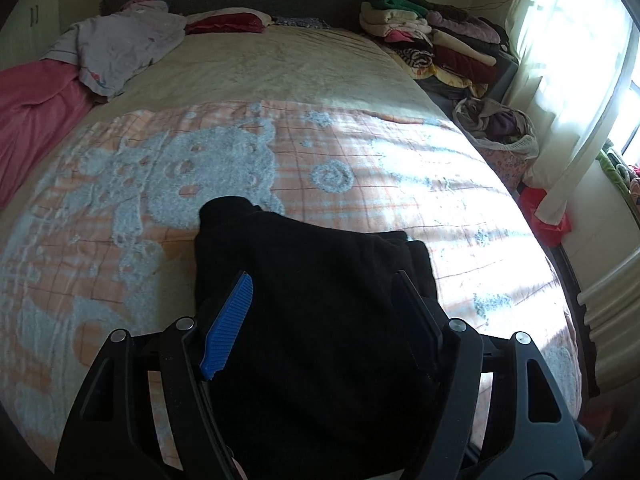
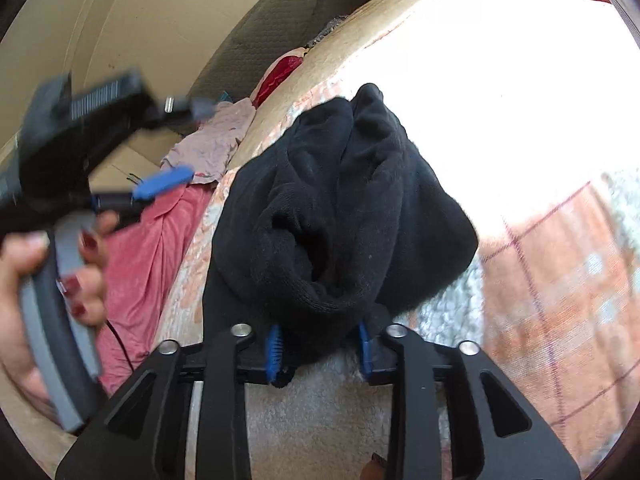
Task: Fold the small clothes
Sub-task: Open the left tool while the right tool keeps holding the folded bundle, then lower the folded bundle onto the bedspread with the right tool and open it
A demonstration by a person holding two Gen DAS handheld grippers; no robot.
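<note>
A black garment (image 1: pixel 320 300) lies bunched on the peach checked blanket (image 1: pixel 360 152) of the bed. My left gripper (image 1: pixel 323 280) hovers over its near part with the jaws wide apart, the blue pad (image 1: pixel 228 328) clear of the cloth, so it is open. In the right wrist view the same black garment (image 2: pixel 340 208) is heaped in thick folds. Its near edge sits between the blue pads (image 2: pixel 274 354) of my right gripper (image 2: pixel 318 332), which stand apart without pinching it. A hand holds the blurred left gripper (image 2: pixel 196 140) at the left of that view.
Folded clothes (image 1: pixel 432 40) are stacked at the bed's far right, with a full laundry basket (image 1: pixel 496 132) below them. A lilac garment (image 1: pixel 120 44) and pink cloth (image 1: pixel 32 120) lie at the far left. A curtain (image 1: pixel 560 80) and a red bag (image 1: pixel 544 216) are on the right.
</note>
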